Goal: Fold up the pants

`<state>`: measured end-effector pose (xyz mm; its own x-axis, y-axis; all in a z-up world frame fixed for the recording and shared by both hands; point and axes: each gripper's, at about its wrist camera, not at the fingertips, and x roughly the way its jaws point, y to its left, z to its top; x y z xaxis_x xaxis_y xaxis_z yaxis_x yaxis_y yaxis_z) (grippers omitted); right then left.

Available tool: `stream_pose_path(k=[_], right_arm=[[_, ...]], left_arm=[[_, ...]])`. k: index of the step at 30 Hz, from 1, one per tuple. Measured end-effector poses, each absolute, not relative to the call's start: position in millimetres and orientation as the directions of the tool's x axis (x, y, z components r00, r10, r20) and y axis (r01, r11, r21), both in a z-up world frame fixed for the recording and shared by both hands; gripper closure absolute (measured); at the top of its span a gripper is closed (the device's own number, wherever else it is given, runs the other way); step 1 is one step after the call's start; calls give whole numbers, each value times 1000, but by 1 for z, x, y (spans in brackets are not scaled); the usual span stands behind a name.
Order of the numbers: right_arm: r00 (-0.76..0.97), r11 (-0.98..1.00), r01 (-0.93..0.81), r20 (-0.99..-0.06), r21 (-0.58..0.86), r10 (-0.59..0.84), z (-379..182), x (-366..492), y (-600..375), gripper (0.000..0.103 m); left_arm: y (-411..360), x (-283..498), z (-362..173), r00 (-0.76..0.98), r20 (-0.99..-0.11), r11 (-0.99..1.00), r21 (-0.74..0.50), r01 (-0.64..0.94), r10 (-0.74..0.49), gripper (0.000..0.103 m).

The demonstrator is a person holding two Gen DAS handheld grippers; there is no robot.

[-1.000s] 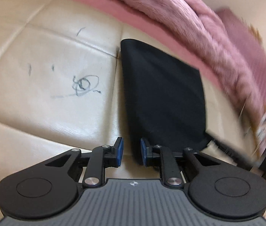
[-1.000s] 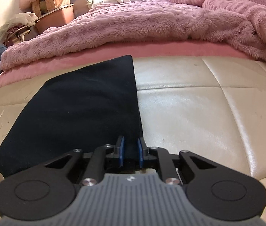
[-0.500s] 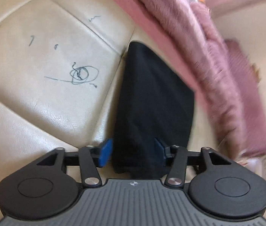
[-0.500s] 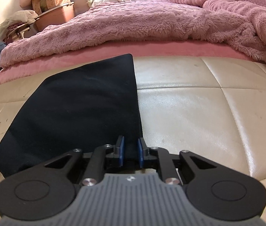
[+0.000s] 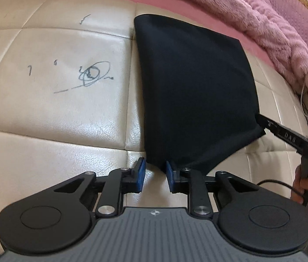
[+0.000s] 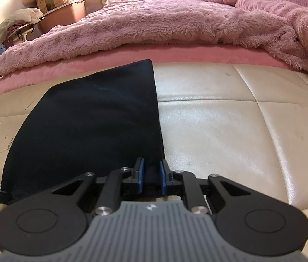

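Observation:
Black pants lie folded flat on a cream leather cushion, also seen in the right wrist view. My left gripper is partly open at the pants' near left corner, with the cloth's corner hanging between its blue pads. My right gripper has its pads close together on the near right corner of the pants. Its finger shows in the left wrist view at the pants' right edge.
A fluffy pink blanket lies on a pink mattress just behind the cushion. Pen scribbles mark the cushion left of the pants. Boxes and bags are piled at the far left.
My left gripper swung around, opened wide over the pants' near left corner, and has now narrowed around it. The right gripper has stayed put on its corner.

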<state>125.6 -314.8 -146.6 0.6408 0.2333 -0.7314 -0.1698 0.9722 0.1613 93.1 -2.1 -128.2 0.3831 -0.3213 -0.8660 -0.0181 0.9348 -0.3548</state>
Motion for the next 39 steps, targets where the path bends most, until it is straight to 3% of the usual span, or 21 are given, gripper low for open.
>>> stream_pose_path(k=[3,5,8,9,11,14,19,24,36,39], right_arm=[[625,969,-160,-740,190,249,-138,129,-321,84],[629,967,-160,-734,200,256,-129,129,-327,66],[631,954,-156,-717,257,296,-120,133,-340,55],[623,948,-150,-717,281,312,-119,137,-344,55],[616,938,-138,-713,319,334,-118,145,-351,55],[590,908,-109,-708,405,387,-123,164,-357,55],[540,853,-56,-703,519,464,-138,197,-360,55],[508,802,1,-692,597,514,-156,219,-365,55],[467,734,-34,-638,679,612,-169,236,-370,53],[457,719,-37,-628,694,630,-171,240,-367,53]], left_arm=[[2,96,-110,441,-835,936,-350,40,-331,67],[9,100,-100,488,-803,931,-361,58,-341,49],[18,113,-92,549,-775,934,-355,33,-313,39],[20,120,-91,563,-769,935,-354,21,-304,36],[22,132,-94,574,-764,935,-355,11,-297,21],[27,149,-102,585,-745,911,-412,-27,-319,15],[36,166,-123,603,-723,853,-506,-130,-337,13],[35,178,-139,555,-732,831,-542,-124,-394,13],[56,189,-162,582,-620,710,-697,-100,-526,15],[59,190,-163,586,-614,696,-709,-114,-529,25]])
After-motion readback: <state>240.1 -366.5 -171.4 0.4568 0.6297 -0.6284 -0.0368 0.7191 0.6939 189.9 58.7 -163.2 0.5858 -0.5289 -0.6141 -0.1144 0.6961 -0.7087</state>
